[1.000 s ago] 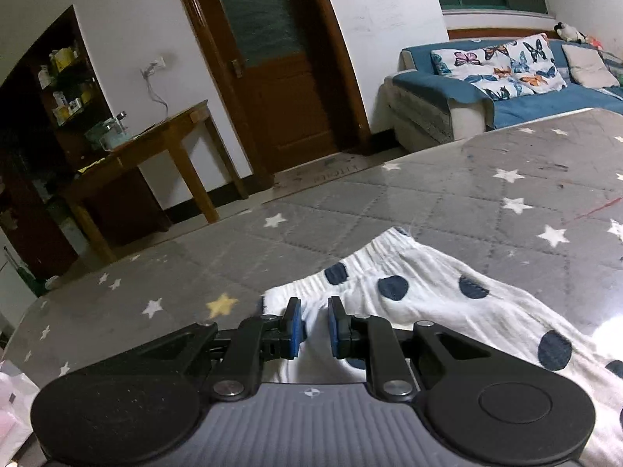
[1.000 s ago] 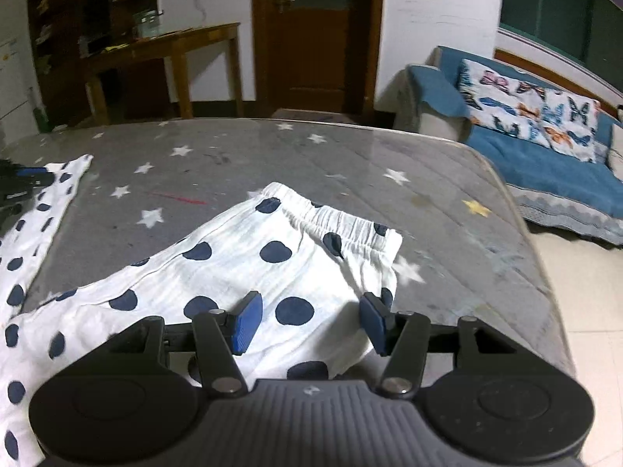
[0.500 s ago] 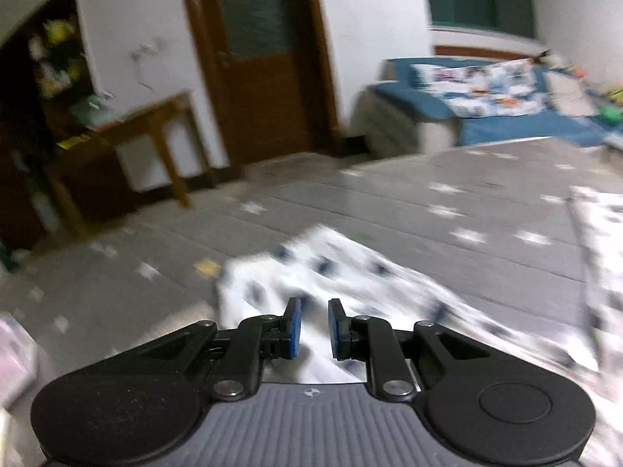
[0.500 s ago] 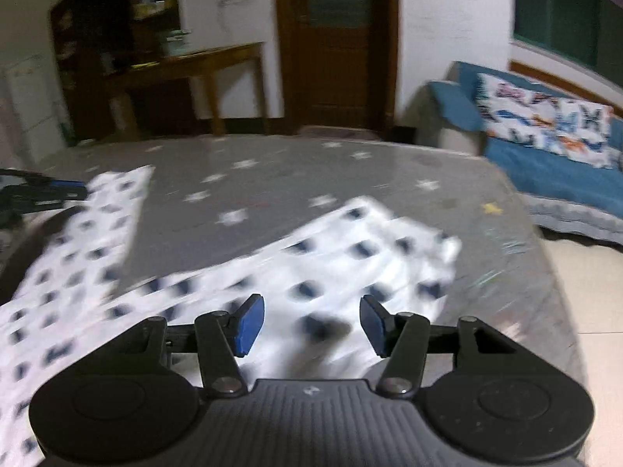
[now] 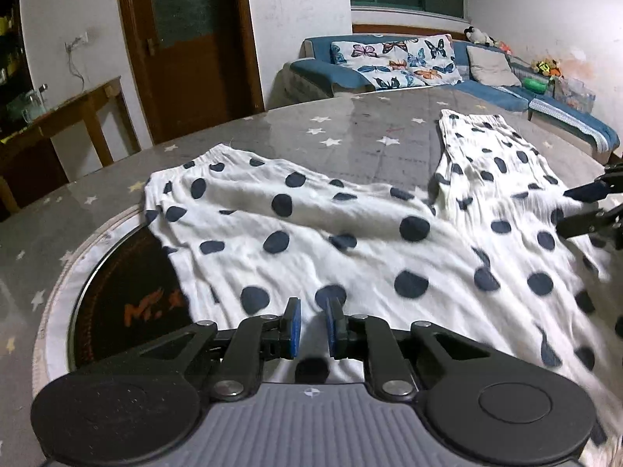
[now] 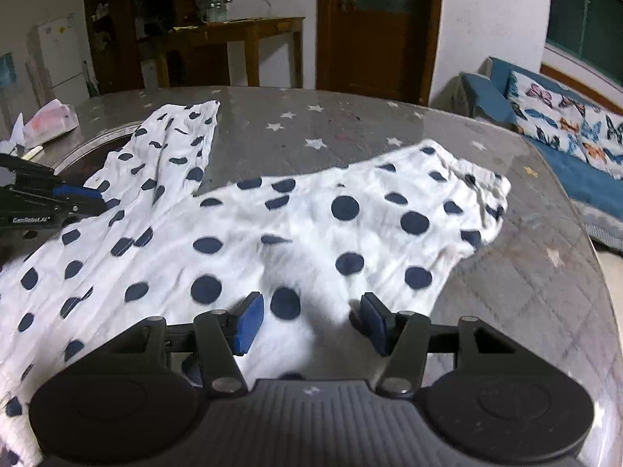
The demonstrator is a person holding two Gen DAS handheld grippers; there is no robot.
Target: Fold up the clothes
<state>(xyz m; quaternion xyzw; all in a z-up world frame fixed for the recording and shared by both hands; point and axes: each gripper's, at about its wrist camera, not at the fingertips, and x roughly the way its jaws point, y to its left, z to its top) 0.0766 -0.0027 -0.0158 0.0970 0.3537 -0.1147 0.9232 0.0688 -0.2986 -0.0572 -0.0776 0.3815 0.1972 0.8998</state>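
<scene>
White trousers with dark blue dots (image 5: 350, 233) lie spread on the grey star-patterned table (image 5: 370, 136), both legs stretching away from me. They also show in the right wrist view (image 6: 272, 233). My left gripper (image 5: 312, 326) hovers over the near part of the cloth, its blue pads only a narrow gap apart, nothing between them. My right gripper (image 6: 310, 322) is open above the cloth near its right edge, empty. The left gripper shows at the left edge of the right wrist view (image 6: 43, 202); the right gripper shows at the right edge of the left wrist view (image 5: 592, 210).
A round black hotplate (image 5: 128, 292) is set in the table, partly under the cloth. A pink-white bag (image 6: 46, 120) lies at the far left of the table. A wooden side table (image 6: 233, 35), a door (image 6: 373, 23) and a blue sofa (image 5: 409, 66) stand beyond.
Both grippers have pulled back toward me and risen, so much more of the trousers is in view. The left gripper has swung right. The jaw openings look the same.
</scene>
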